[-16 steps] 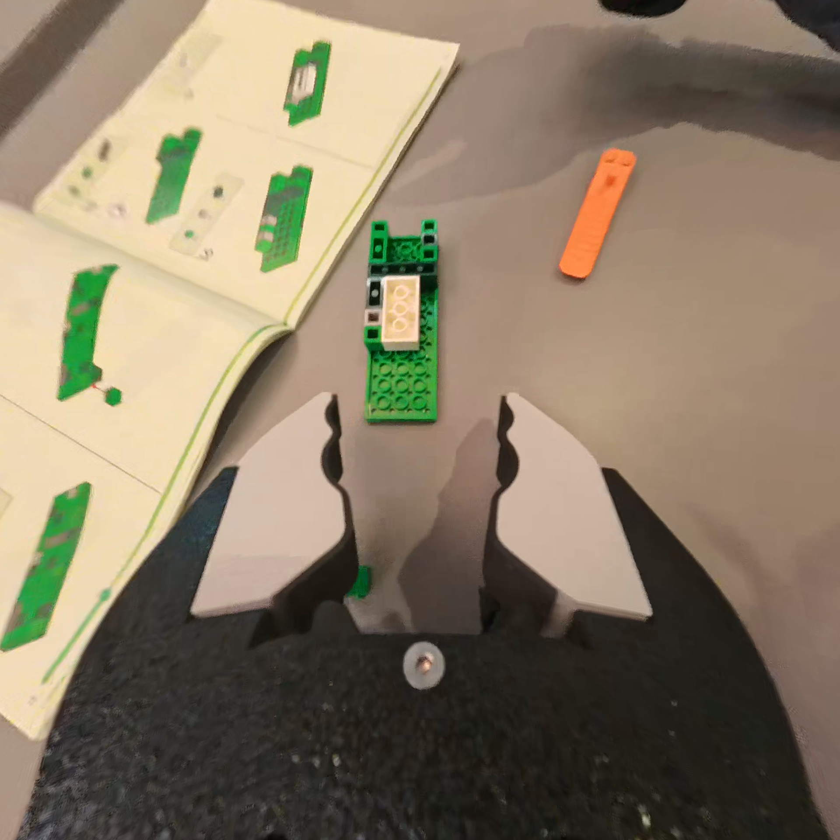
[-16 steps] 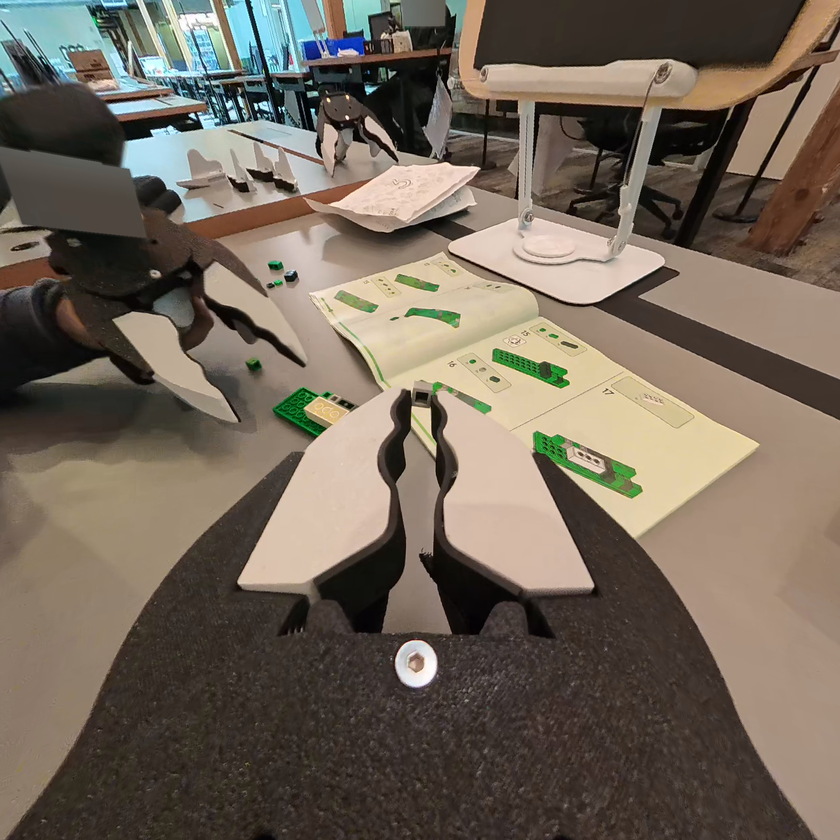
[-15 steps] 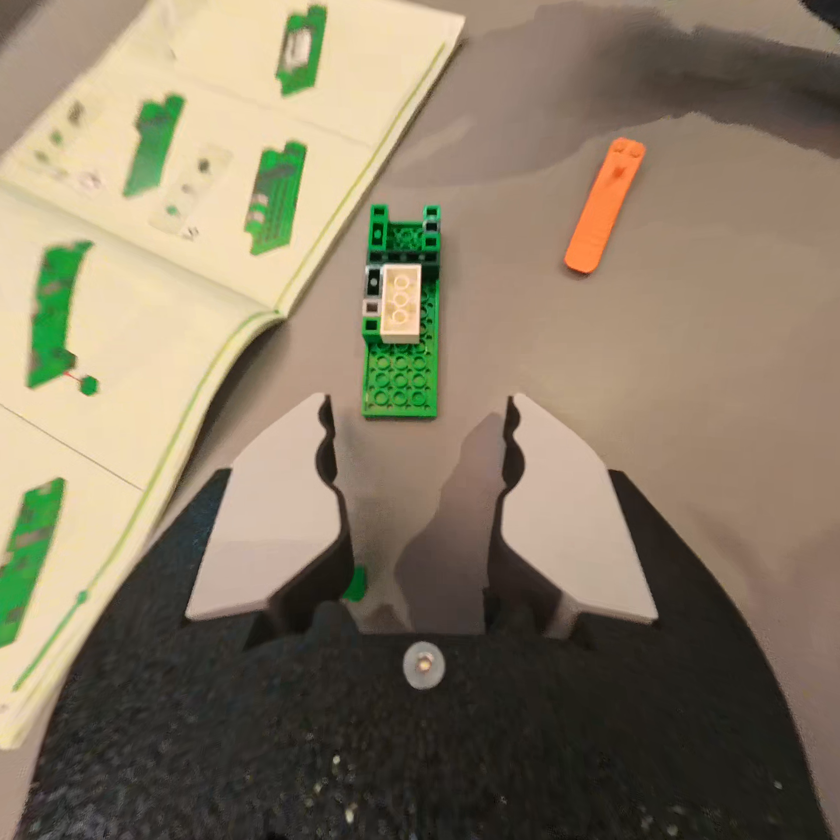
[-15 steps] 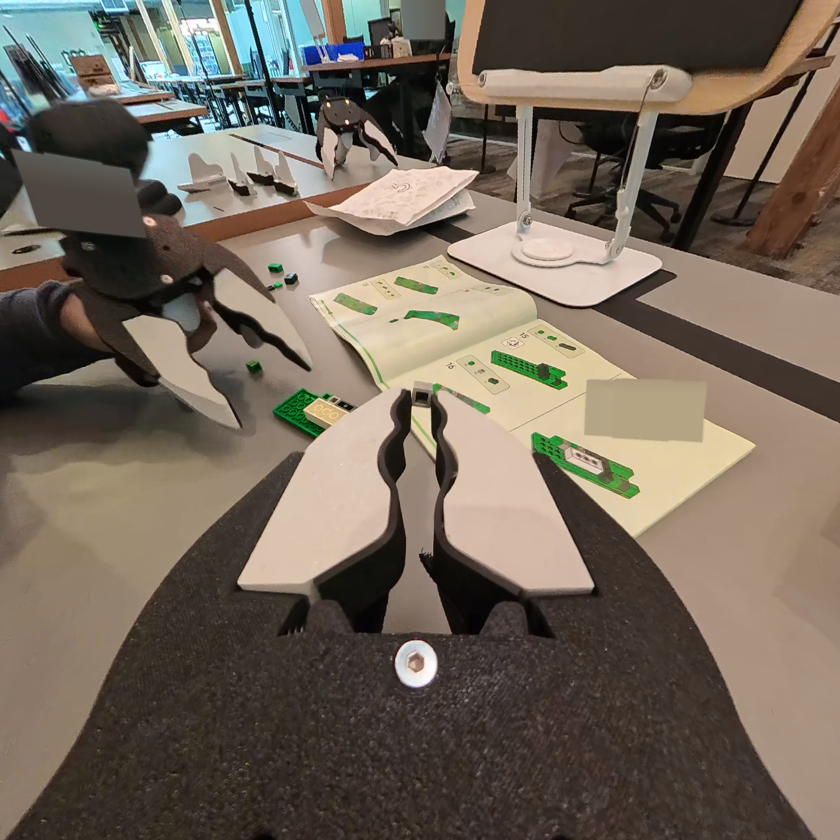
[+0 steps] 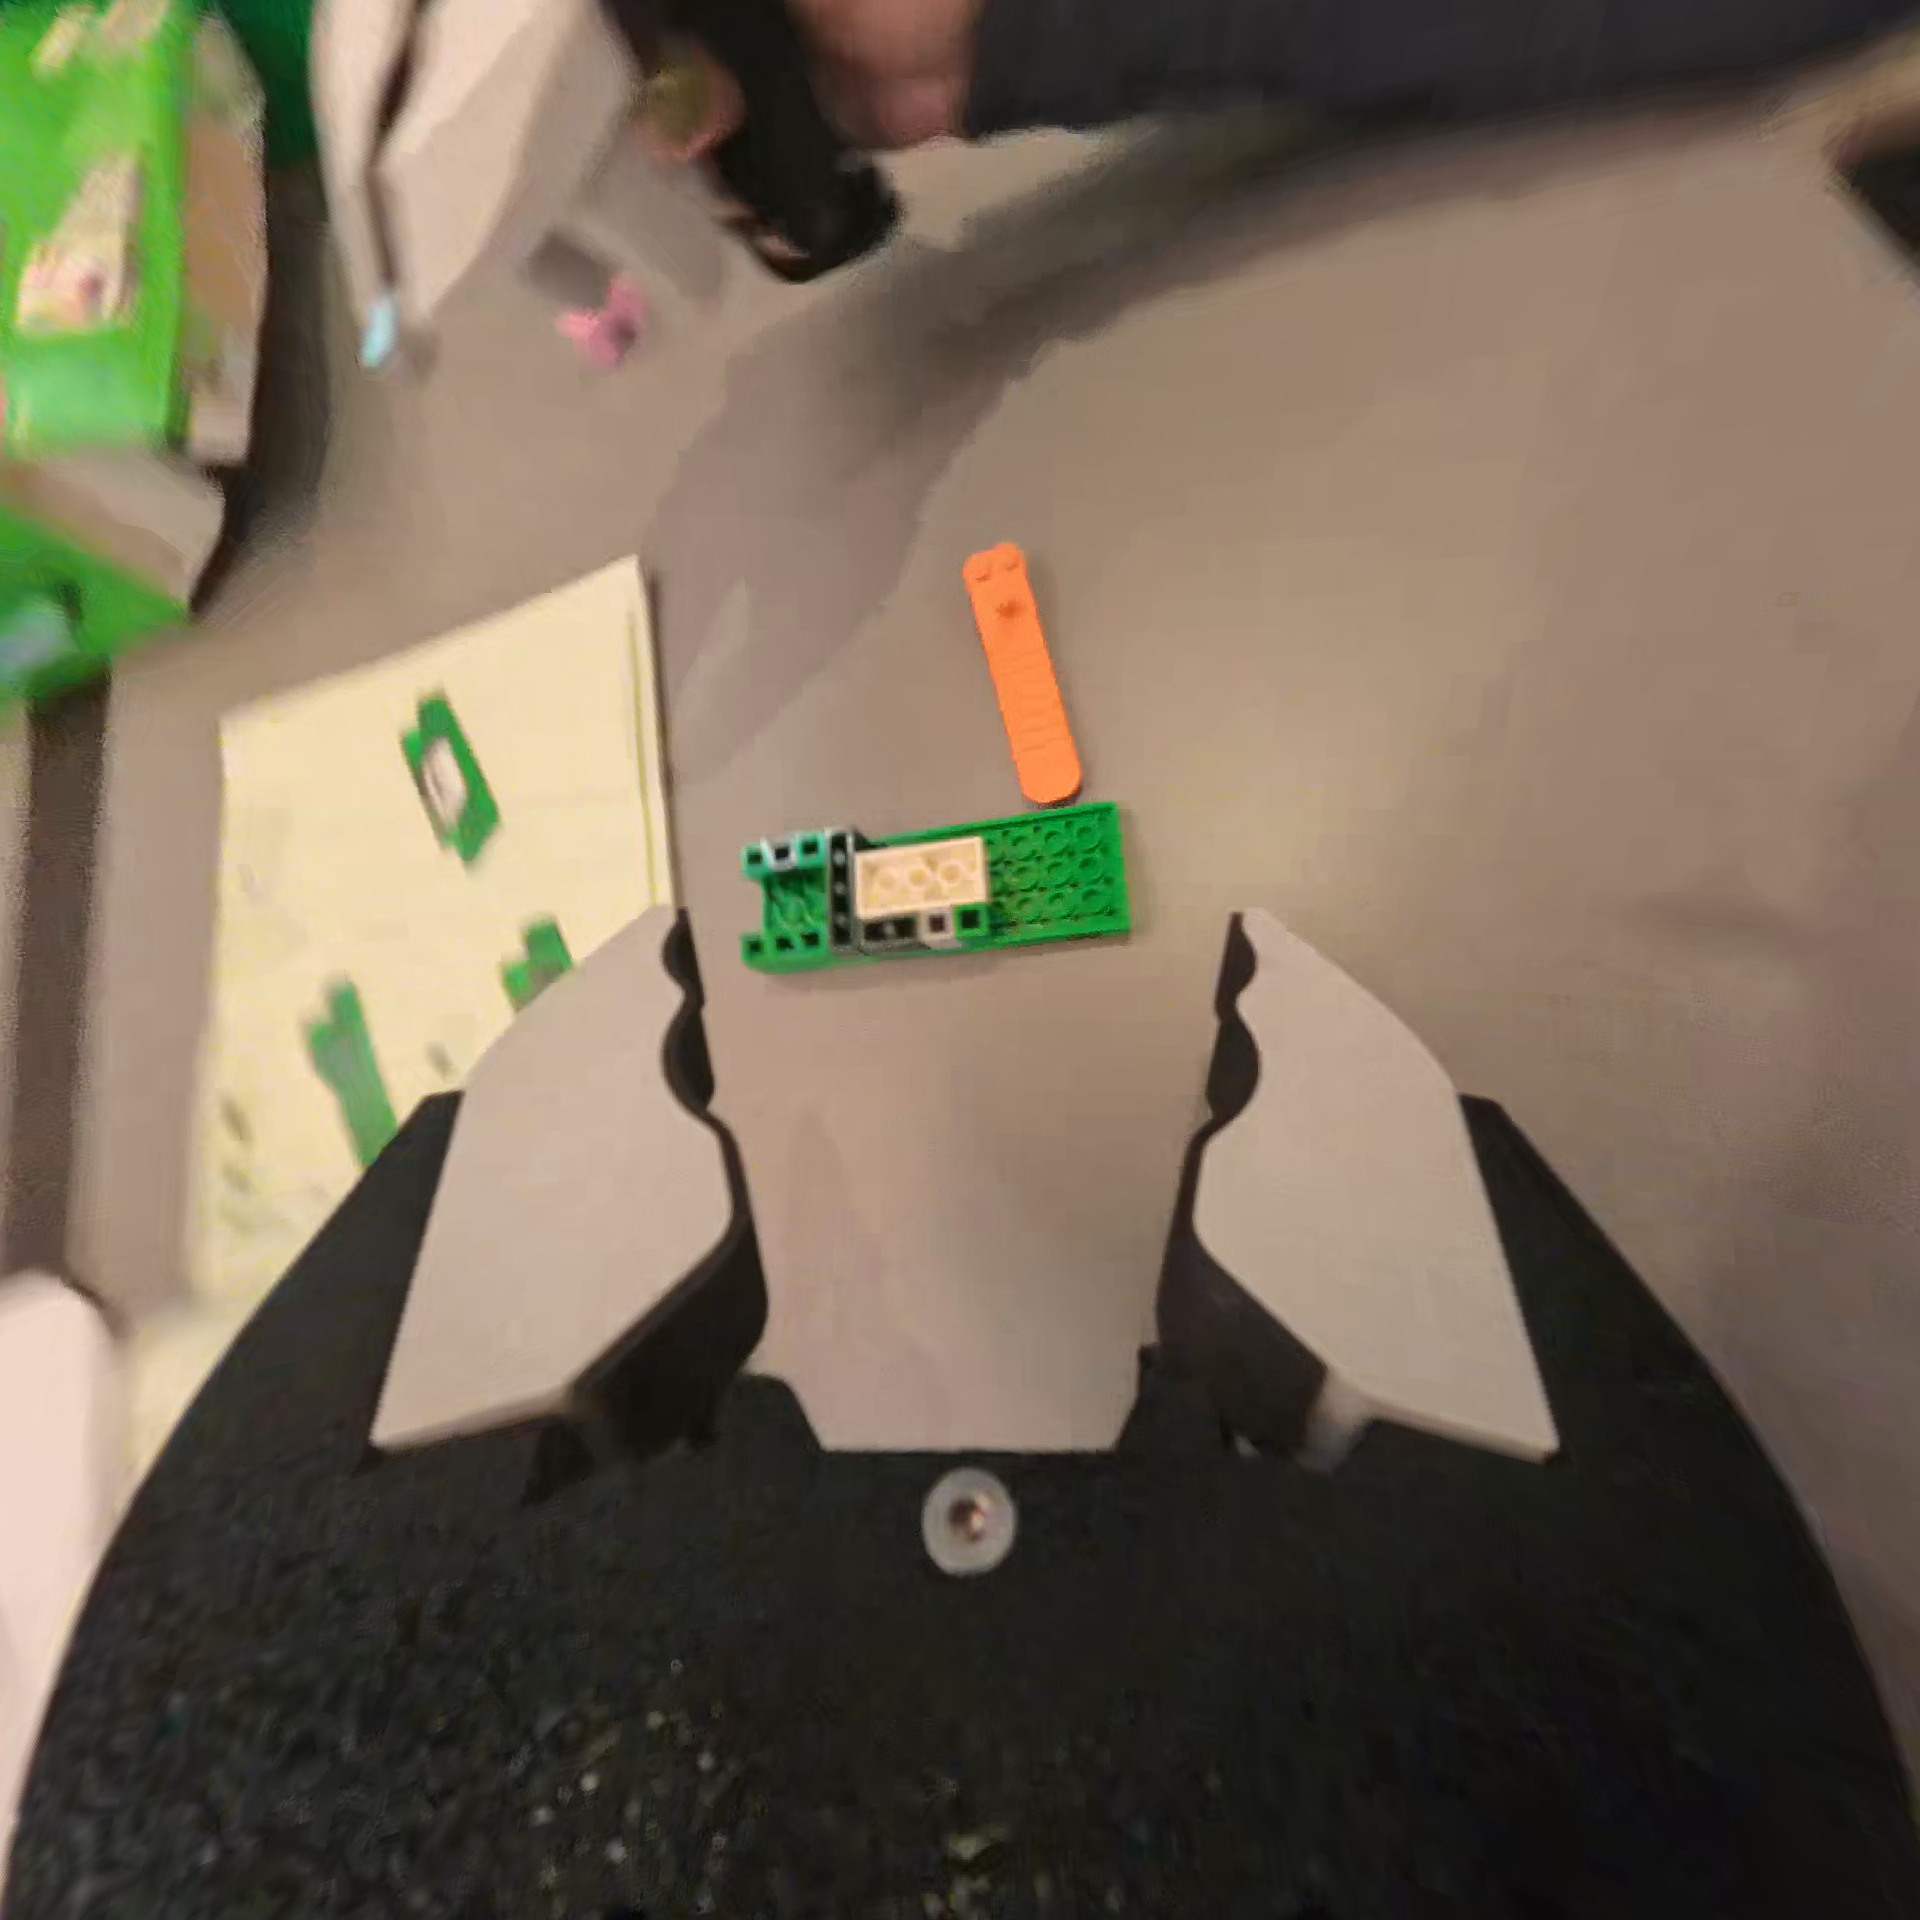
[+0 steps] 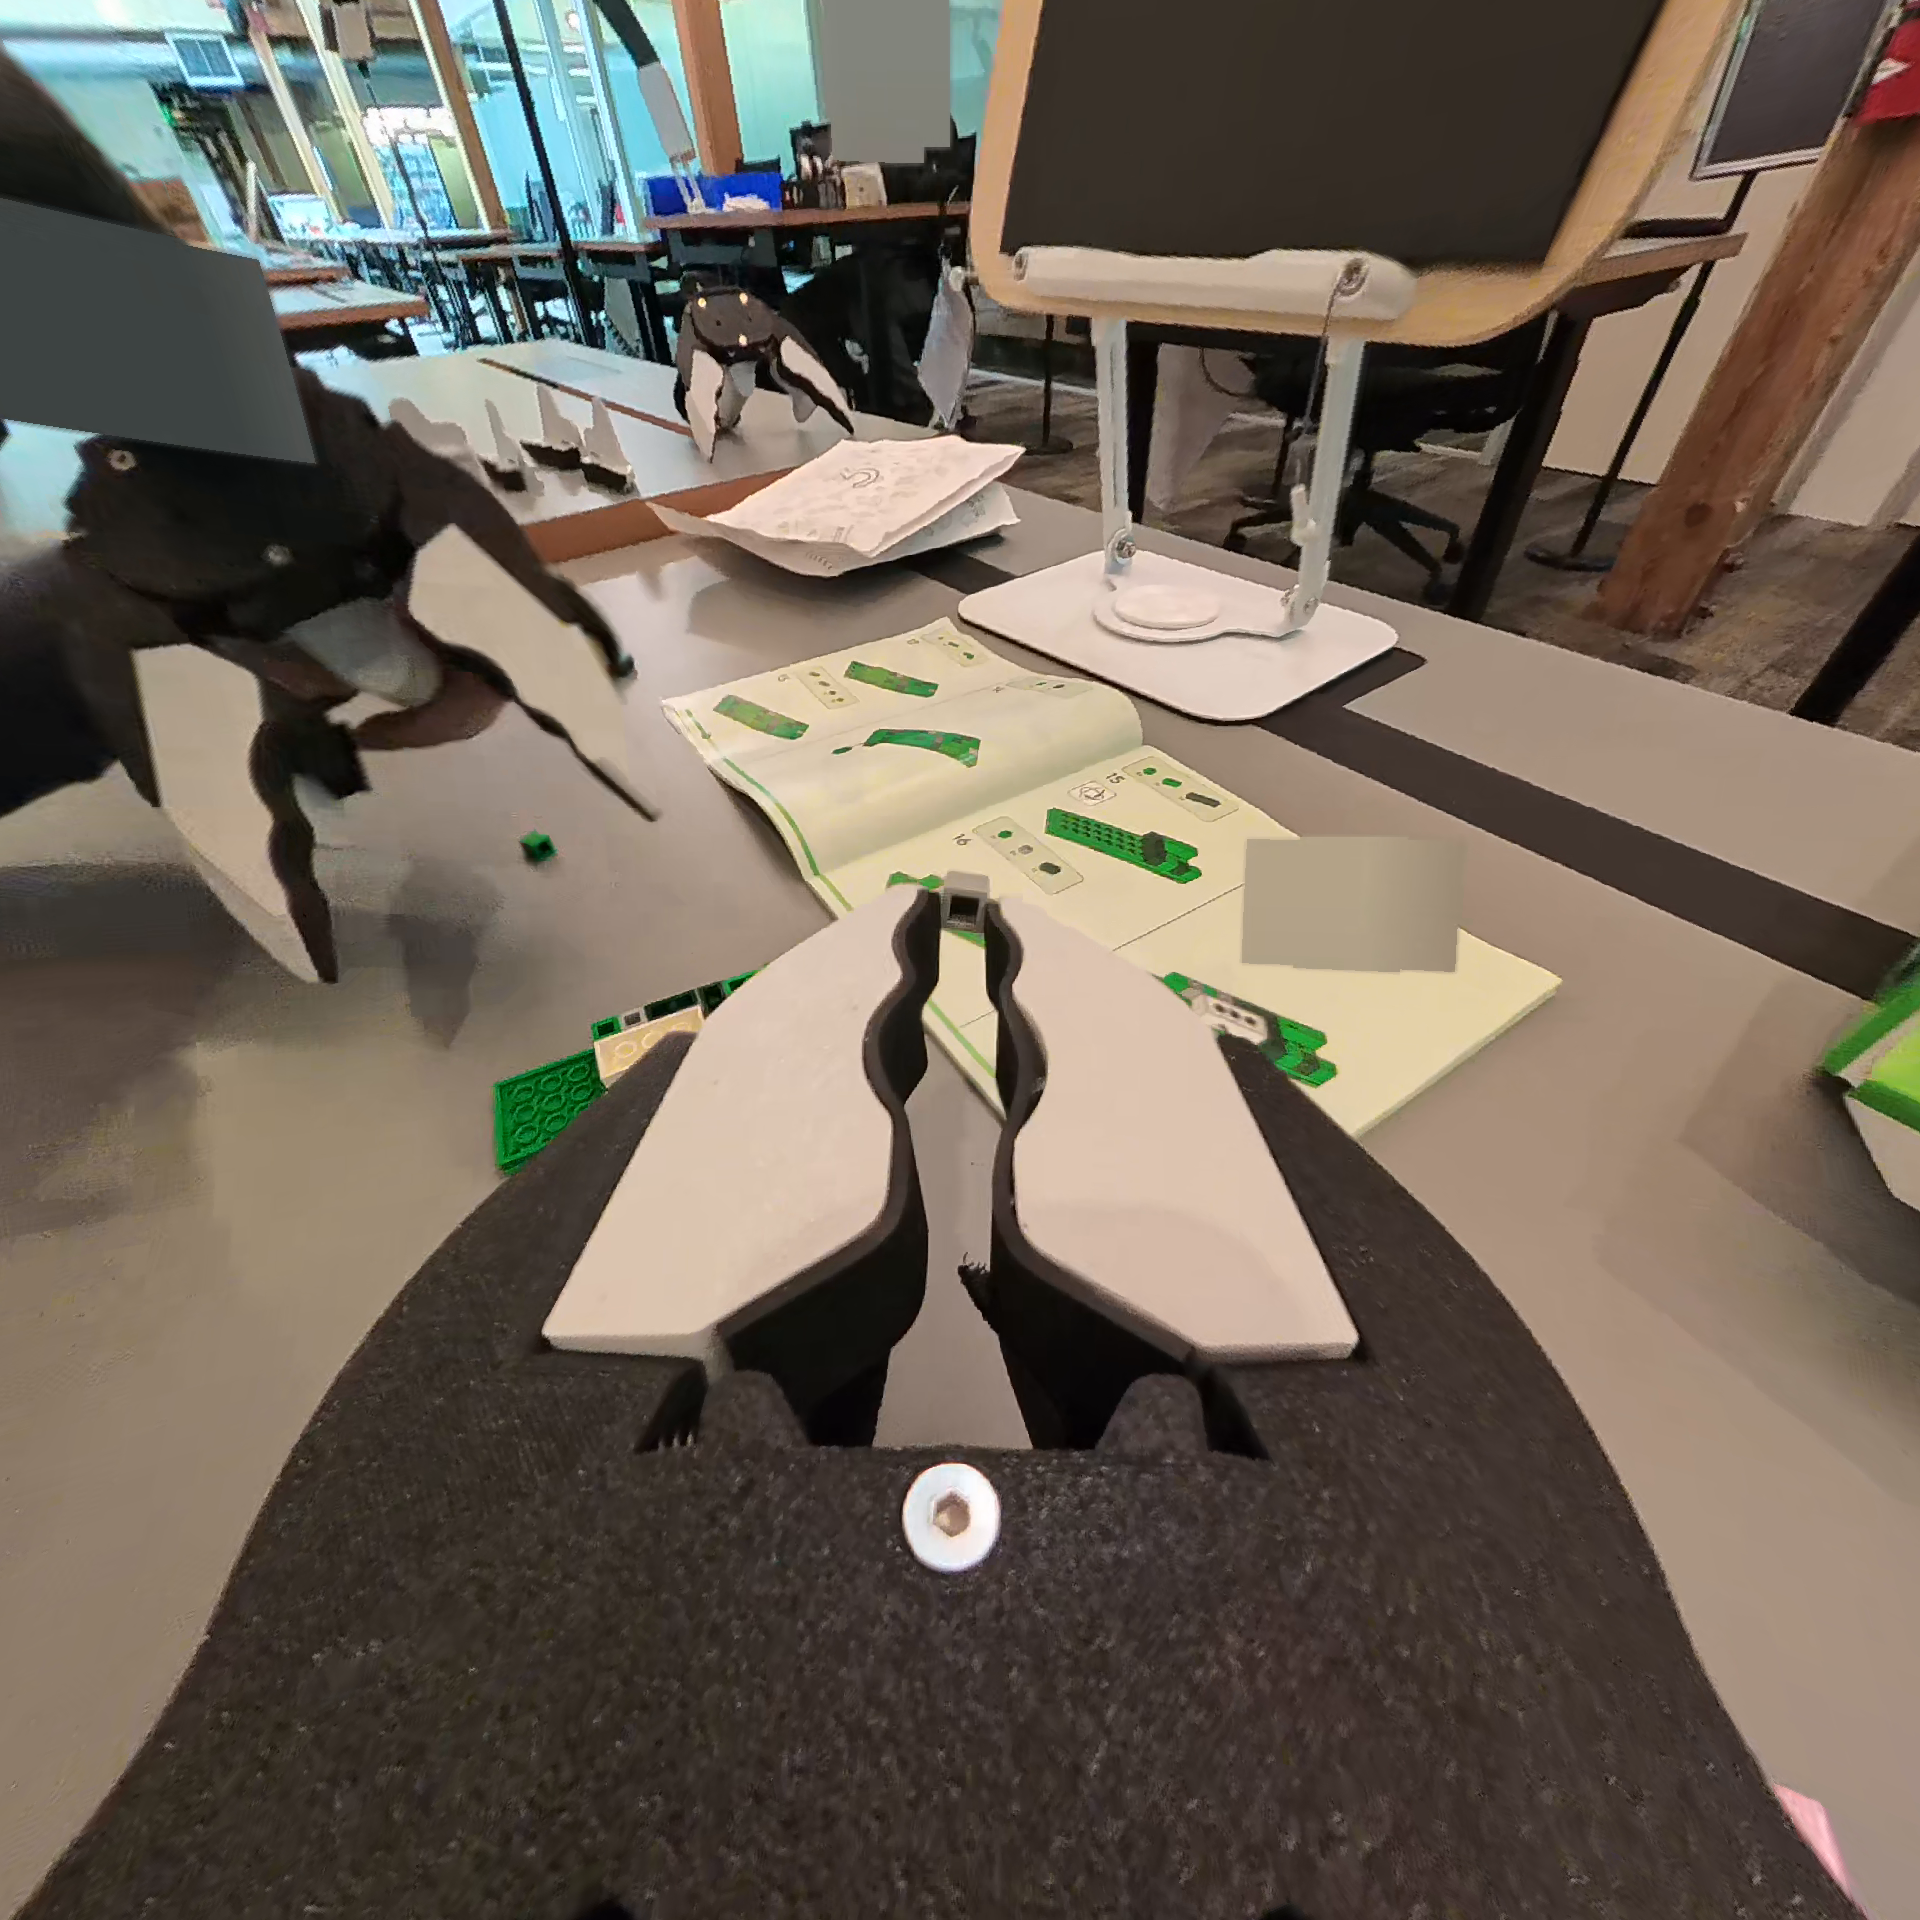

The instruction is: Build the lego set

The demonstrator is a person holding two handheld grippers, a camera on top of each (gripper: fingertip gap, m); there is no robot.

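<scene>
Grey and tiny, the brick sits pinched at the very tips of the right gripper, whose jaws are pressed onto it, above the near edge of the open manual. The left gripper hangs over the worktop with jaws spread wide and empty, just short of the green build, which lies flat beside the manual with an orange separator almost touching its far edge. The grip on the brick looks shallow, so it could twist or pop out when pressed down, and the unheld build could skid on the smooth worktop. A wide left approach might also nudge the separator or catch the manual's page edge. Open worktop lies right of the build in the left view; a loose green stud and a white stand sit well clear.
</scene>
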